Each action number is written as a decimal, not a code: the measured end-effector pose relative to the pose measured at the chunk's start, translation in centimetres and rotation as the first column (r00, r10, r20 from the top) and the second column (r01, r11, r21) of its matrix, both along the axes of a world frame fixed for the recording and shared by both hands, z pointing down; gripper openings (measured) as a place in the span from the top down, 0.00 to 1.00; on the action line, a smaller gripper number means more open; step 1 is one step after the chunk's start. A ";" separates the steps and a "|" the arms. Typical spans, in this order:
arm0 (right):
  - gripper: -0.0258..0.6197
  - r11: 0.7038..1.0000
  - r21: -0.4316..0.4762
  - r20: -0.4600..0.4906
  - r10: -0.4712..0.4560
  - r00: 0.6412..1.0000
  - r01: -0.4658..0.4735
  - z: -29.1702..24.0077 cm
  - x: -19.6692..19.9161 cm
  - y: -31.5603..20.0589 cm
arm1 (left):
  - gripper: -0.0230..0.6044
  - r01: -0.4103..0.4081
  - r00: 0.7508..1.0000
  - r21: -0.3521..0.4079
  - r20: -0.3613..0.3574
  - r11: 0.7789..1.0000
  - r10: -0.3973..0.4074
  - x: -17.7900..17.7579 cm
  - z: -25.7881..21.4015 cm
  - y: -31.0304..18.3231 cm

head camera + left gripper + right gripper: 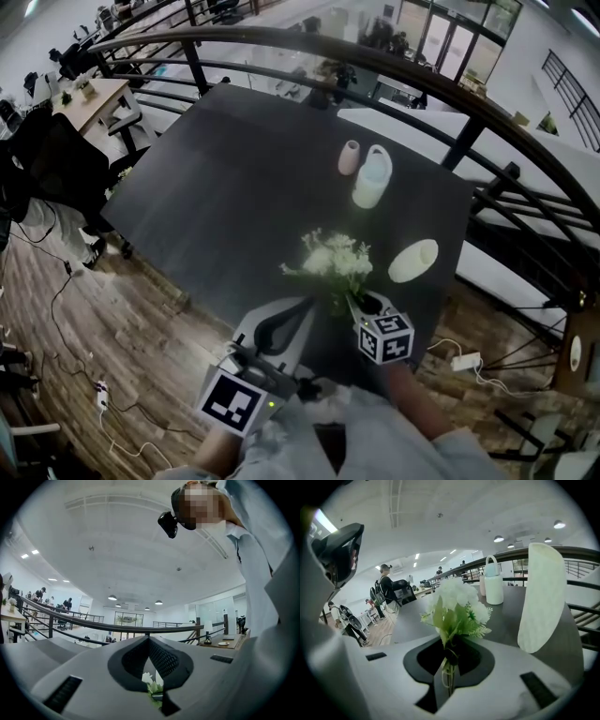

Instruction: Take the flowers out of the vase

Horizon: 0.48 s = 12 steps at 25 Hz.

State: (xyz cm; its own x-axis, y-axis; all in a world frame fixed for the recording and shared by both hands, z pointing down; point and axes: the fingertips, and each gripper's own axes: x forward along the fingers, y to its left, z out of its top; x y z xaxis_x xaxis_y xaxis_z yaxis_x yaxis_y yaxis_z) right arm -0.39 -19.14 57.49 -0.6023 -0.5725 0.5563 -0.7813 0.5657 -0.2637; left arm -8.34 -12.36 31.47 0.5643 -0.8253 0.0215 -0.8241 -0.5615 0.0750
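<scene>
A bunch of white flowers [334,260] with green leaves is held by its stems in my right gripper [353,298], low over the near part of the dark table [225,197]. In the right gripper view the stems run down between the closed jaws of that gripper [449,665], and the blooms [457,603] stand above them. The white oval vase [412,260] sits on the table to the right of the flowers, apart from them, and shows large in the right gripper view [541,597]. My left gripper [307,303] hangs just left of the flowers, jaws together and nothing in them.
A pale pink vase [349,157] and a white bottle with a handle [371,178] stand further back on the table. A dark curved railing [281,39] runs behind it. Wooden floor with cables [66,281] lies to the left. Desks and people are beyond.
</scene>
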 end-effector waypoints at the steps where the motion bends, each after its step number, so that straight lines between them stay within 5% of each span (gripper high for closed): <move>1: 0.88 1.000 -0.007 -0.009 -0.004 1.000 0.004 0.4 0.0 0.0 | 0.97 0.003 1.000 0.001 0.000 1.000 -0.003 0.0 0.0 -0.1; 12: 0.85 0.999 -0.027 -0.081 -0.031 0.996 0.029 2.7 -0.1 0.3 | 0.97 0.029 1.000 0.003 0.006 1.000 -0.029 -0.8 0.1 0.0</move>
